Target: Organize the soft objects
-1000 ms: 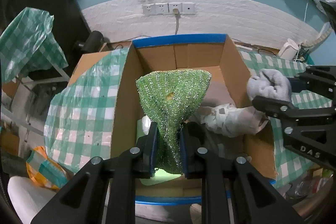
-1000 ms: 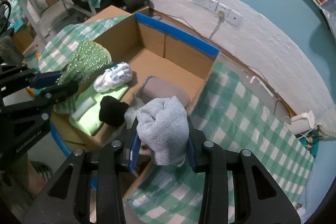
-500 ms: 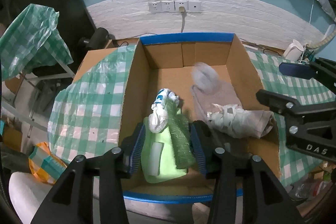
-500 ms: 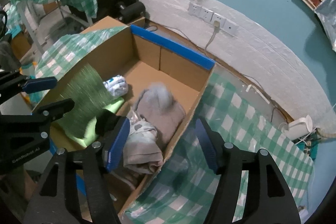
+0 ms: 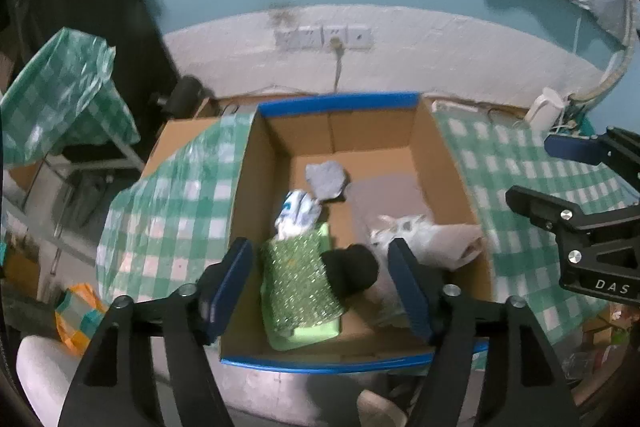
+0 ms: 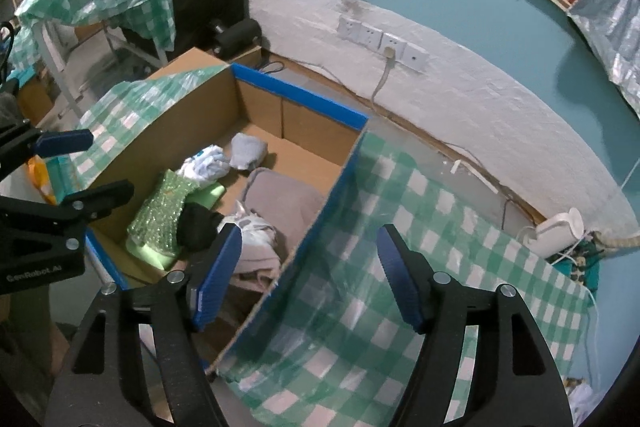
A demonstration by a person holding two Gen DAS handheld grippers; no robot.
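I count one cardboard box point(image 5: 448, 163) mid-frame, six soft things inside: sparkly green cloth point(image 5: 298, 275), black bundle point(image 5: 352, 269), grey sock ball point(image 5: 326, 179), white-blue roll point(image 5: 298, 213), taupe towel point(image 5: 384, 193), white bag point(image 5: 424, 239). My two tongs.

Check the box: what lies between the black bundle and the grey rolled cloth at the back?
In the left wrist view, the white-and-blue bundle lies between the black bundle and the grey rolled cloth, at the head of the sparkly green cloth.

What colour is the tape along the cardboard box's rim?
Blue tape on the cardboard box, clearest in the right wrist view.
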